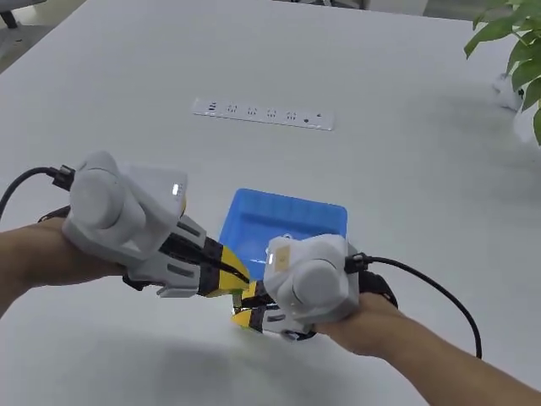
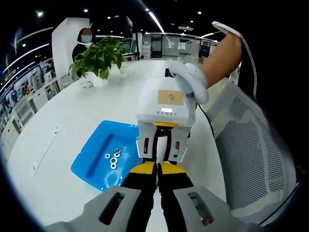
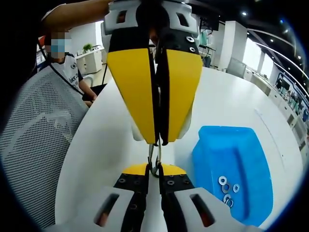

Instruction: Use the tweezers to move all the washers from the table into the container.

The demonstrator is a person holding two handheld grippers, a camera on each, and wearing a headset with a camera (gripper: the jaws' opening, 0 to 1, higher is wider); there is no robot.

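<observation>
Claws met tip to tip just beside the blue container (image 3: pixel 231 140) on the white bench (image 1: pixel 380 169). Both the left claw (image 2: pixel 157 167) and the right claw (image 3: pixel 154 171) were closed, each pinching one end of the thin metal tweezers (image 3: pixel 154 155). Several washers (image 3: pixel 227 186) lay inside the container. For a clean regrip, one claw should probably hold firm until the other had the tweezers seated squarely.

Small grey letters (image 2: pixel 166 113) are printed across the white housing of the right tool (image 2: pixel 162 154), seen in the left gripper view. They read roughly "KENSC", the ending unclear. At 12 o'clock from them sits a tan sticker (image 2: pixel 170 97), its mark too small to read.
</observation>
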